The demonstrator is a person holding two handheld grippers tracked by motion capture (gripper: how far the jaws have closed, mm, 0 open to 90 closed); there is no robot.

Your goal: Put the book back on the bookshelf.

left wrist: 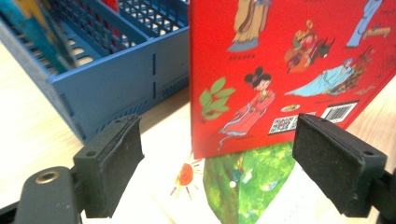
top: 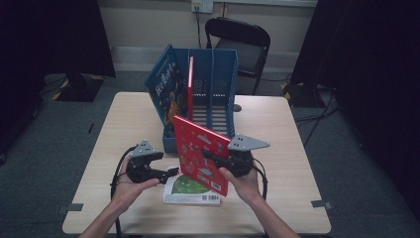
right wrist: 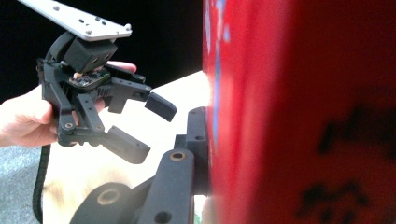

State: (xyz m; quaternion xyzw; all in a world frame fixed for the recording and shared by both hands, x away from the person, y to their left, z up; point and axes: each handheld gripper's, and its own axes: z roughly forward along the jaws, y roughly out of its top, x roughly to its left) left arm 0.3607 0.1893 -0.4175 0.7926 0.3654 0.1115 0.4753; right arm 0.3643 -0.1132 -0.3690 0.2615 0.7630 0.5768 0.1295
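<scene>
Red book (top: 202, 153) held up off the table (top: 124, 124) by the right gripper (top: 218, 157), just in front of the blue rack (top: 218, 74).

R jaws clamped on the book's edge; book tilted, back cover w/ barcode facing the left gripper (top: 171, 172). L gripper sits beside it, jaws spread wide, gripping nothing, pads (left wrist: 119, 156) either side of the book's lower corner but apart from it. Green book (top: 190, 191) lies flat on table under the red one. In the rack: a blue book (top: 166, 87) leaning at the left, thin red book (top: 190, 84) upright next to it. Black chair (top: 240, 39) behind table.
</scene>
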